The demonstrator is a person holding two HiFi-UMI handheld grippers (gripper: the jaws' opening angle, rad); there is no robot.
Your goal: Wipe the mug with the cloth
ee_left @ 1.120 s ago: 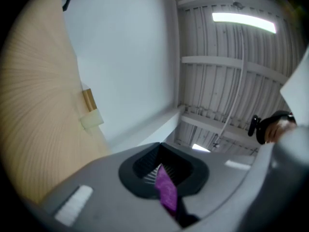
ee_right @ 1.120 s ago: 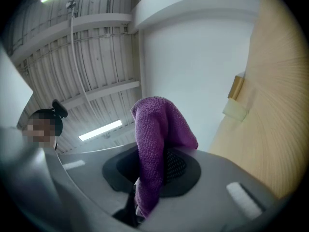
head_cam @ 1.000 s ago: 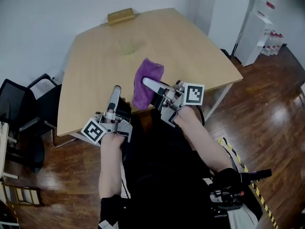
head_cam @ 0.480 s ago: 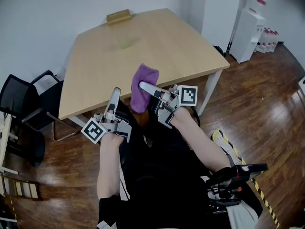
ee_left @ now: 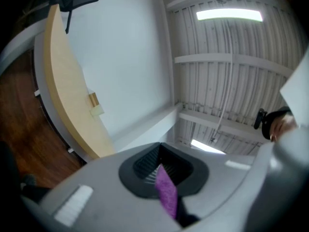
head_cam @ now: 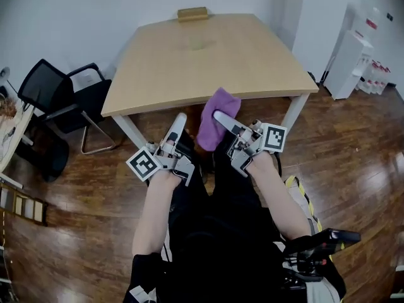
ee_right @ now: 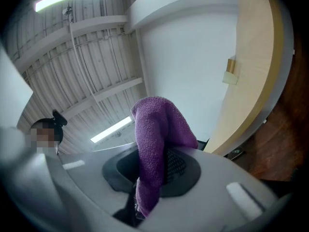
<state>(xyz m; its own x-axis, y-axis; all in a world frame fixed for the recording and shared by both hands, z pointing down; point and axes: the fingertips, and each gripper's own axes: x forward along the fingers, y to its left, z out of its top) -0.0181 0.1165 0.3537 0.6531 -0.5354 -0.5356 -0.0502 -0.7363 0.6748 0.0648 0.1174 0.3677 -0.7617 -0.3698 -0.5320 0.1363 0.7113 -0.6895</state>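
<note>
Reading left to right: a black chair (head_cam: 63, 96) stood on the wood floor (head_cam: 95, 188) off the left corner of the table (head_cam: 252, 62). My left gripper (head_cam: 179, 124) was short of the table's near edge, over the floor, with its jaws pressed together and nothing pinched. Its own view showed a thin purple sliver in the slit between the jaws. From the head view that gripper sat just beside the cloth, not touching it. The mug (head_cam: 201, 43), pale green and faint, stood toward the far side of the tabletop, well apart from both grippers. A tan block (head_cam: 192, 13) lay at the far edge behind it. The cloth (head_cam: 210, 131), purple terry, hung off the table in front of its near edge. My right gripper (head_cam: 222, 117) had its jaws clamped on the cloth, and the fabric rose above the jaws and folded over them. A white cabinet (head_cam: 356, 59) stood far right against the wall.
</note>
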